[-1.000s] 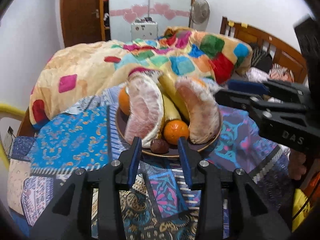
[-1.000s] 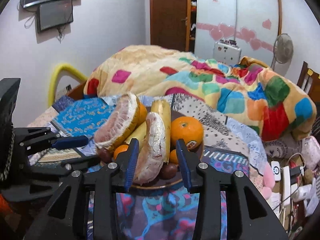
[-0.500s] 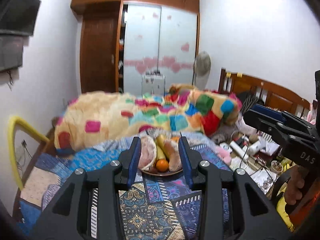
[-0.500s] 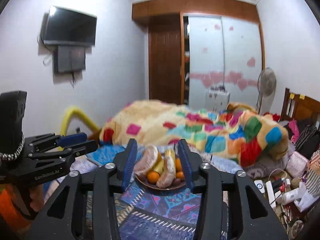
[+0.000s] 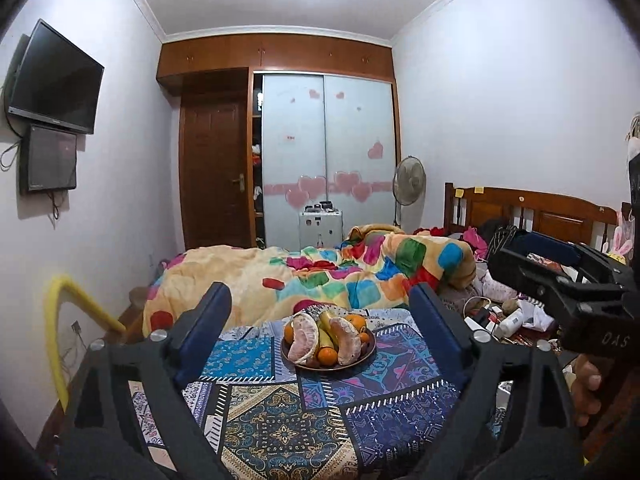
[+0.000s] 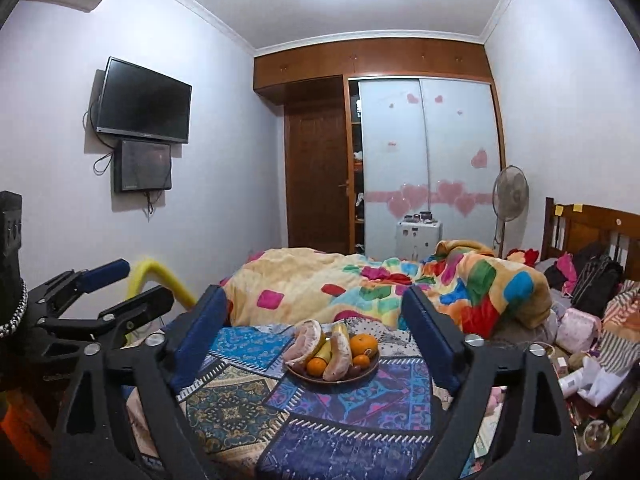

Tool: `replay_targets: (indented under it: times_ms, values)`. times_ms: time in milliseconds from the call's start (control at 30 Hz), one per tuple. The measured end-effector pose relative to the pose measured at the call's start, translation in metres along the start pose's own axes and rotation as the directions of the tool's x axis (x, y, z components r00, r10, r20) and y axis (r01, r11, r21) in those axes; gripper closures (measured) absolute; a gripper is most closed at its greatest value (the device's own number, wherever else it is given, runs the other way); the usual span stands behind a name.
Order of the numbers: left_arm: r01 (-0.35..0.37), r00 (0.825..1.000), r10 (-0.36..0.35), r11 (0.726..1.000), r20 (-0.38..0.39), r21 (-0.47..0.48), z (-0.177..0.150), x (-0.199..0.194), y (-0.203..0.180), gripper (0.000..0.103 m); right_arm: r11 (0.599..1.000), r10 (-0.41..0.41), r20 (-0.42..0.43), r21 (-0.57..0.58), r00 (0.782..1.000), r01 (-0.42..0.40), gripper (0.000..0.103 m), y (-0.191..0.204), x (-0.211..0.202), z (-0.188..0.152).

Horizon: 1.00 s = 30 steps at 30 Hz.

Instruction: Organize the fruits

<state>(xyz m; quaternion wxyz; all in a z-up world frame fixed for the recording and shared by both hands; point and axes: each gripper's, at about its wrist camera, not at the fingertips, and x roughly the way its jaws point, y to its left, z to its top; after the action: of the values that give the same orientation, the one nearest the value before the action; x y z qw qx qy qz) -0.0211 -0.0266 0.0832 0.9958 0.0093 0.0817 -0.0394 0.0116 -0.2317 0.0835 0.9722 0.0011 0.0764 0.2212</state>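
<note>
A brown plate [image 5: 297, 362] on the patterned bedspread holds peeled pomelo pieces [image 5: 301, 338], bananas [image 5: 326, 326], oranges [image 5: 327, 356] and small dark fruits. In the right wrist view the same plate [image 6: 298, 373] shows pomelo [image 6: 310, 340], a banana and oranges [image 6: 363, 345]. My left gripper [image 5: 320, 320] is open and empty, held well back from the plate. My right gripper [image 6: 316, 318] is open and empty, also well back. Each gripper shows at the edge of the other's view.
A patchwork bedspread [image 5: 280, 420] covers the near bed; a colourful quilt [image 5: 320, 276] is heaped behind the plate. Clutter [image 6: 592, 360] lies at the right by a wooden headboard [image 5: 540, 216]. A yellow rail [image 5: 68, 320] stands left. Wardrobe, fan and wall TV are beyond.
Both grippers have pulled far back and up from the plate, which now looks small and distant. Both jaws stand wider apart than before. The fruit on the plate has not moved.
</note>
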Motion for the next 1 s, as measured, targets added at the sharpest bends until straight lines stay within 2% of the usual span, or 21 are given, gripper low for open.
replay_targets:
  times_ms: [67, 133, 1000]
  values:
    - [-0.002, 1.000, 0.002, 1.000, 0.006, -0.010, 0.000, -0.004, 0.001, 0.003, 1.000, -0.012, 0.011, 0.002, 1.000, 0.012, 0.000, 0.001, -0.005, -0.002]
    - [-0.005, 1.000, 0.005, 1.000, 0.010, -0.017, 0.000, -0.009, 0.002, 0.000, 1.000, -0.025, 0.021, -0.001, 0.999, 0.025, 0.000, 0.002, -0.010, -0.003]
    - [-0.031, 1.000, 0.031, 0.999, -0.002, -0.036, -0.009, -0.008, 0.005, 0.000, 1.000, -0.021, 0.019, -0.007, 1.000, 0.021, 0.000, 0.008, -0.019, -0.008]
